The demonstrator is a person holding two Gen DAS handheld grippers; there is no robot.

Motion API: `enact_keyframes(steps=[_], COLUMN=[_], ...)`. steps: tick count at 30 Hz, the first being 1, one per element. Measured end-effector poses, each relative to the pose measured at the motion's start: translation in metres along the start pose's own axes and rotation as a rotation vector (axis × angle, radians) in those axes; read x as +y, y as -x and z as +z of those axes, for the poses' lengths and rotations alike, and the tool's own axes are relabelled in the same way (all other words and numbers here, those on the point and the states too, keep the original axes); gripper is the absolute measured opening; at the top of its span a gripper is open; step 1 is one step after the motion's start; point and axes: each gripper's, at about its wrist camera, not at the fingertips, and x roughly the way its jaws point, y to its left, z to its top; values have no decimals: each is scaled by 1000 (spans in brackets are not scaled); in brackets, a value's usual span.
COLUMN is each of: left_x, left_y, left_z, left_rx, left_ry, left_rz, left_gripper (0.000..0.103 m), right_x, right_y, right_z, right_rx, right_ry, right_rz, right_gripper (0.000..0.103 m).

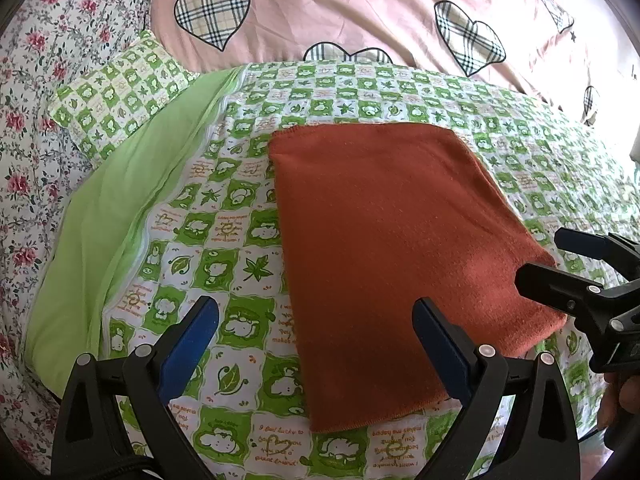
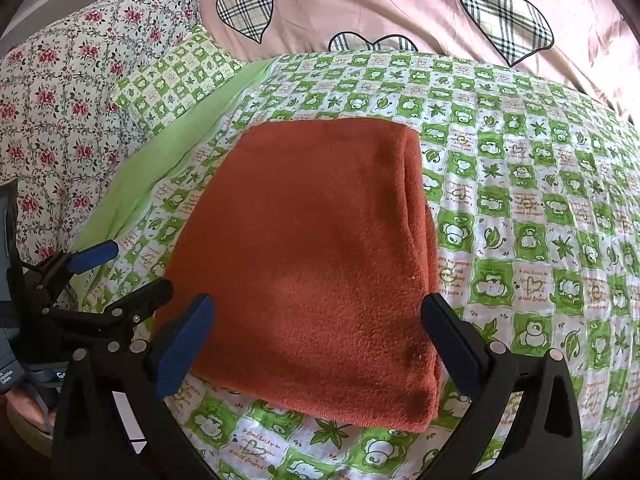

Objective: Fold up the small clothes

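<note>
A rust-orange cloth (image 1: 392, 232) lies folded flat in a rectangle on the green-and-white checked bedspread (image 1: 224, 240). My left gripper (image 1: 316, 320) hovers open over the cloth's near-left corner, nothing between its blue pads (image 1: 188, 344). My right gripper (image 1: 540, 258) shows at the right edge, open beside the cloth's right side. In the right wrist view the folded cloth (image 2: 316, 256) fills the centre, stacked layers showing along its right edge. My right gripper (image 2: 316, 324) is open above the near edge, and the left gripper (image 2: 128, 270) is open at the far left.
A small matching checked pillow (image 1: 120, 92) and a plain green sheet strip (image 1: 112, 216) lie left of the cloth. A floral quilt (image 1: 32, 120) covers the far left; a pink duvet with plaid hearts (image 1: 360, 8) lies behind. A hand (image 1: 624, 396) holds the right gripper.
</note>
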Motion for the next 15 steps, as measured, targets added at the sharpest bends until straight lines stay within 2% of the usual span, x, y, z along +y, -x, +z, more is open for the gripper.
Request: enact_keyframes(steps=[15], left_x=[1], left_y=[1], left_z=[1], left_rx=[-6], left_ry=[9], left_rz=[4], left_gripper=[98], right_x=[3], right_y=[-3], right_z=[1], right_rx=[5], right_ry=[9], right_rz=[5], right_gripper=[102])
